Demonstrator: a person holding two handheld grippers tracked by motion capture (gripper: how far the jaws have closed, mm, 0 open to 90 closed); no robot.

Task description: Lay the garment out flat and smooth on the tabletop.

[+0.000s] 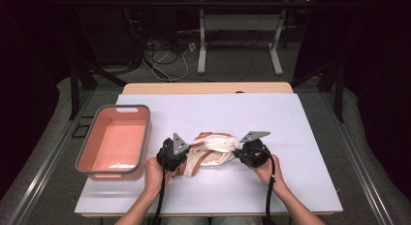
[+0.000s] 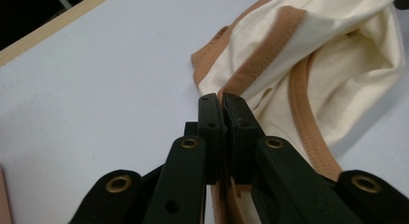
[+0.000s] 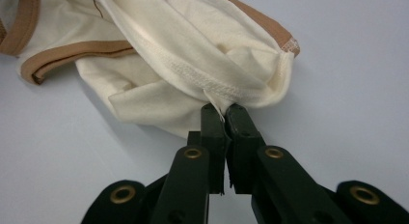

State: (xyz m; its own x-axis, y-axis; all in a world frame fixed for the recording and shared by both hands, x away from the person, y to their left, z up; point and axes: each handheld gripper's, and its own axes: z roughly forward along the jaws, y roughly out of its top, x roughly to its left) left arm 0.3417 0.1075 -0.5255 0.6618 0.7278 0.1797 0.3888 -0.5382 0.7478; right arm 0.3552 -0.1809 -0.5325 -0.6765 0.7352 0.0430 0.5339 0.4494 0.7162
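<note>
— Both claws are clamped on the garment [image 1: 213, 150]. On the left claw [image 2: 222, 99] the jaws pinch the tan trim; on the right claw [image 3: 225, 110] they bite a stitched hem corner, with a thread of cloth squeezed between them.

— And the layout, biggest thing first?

— White table [image 1: 300, 137] under everything. At about nine o'clock from the table's middle sits the pink bin [image 1: 114, 142], which looks empty. The garment, cream cloth with tan edging, lies bunched near the centre, slightly toward six o'clock. From the high view, the left claw [image 1: 186, 150] holds its nine o'clock end and the right claw [image 1: 238, 153] its three o'clock end. Hands come in from six o'clock.

— So what is the step?

— My reading: spread or lift the bunched cloth by its two ends, maybe to fold it or carry it to the bin.

— How to do it well?

— Draw the claws apart evenly, one toward nine and the other toward three, keeping them level so the cloth opens flat. The right grip looks shallow, just on the hem's corner, so pull gently; a jerk could slip it free. The left bite on the thick trim seems firmer. Lift a little first so the folds fall loose rather than dragging on the table.
</note>
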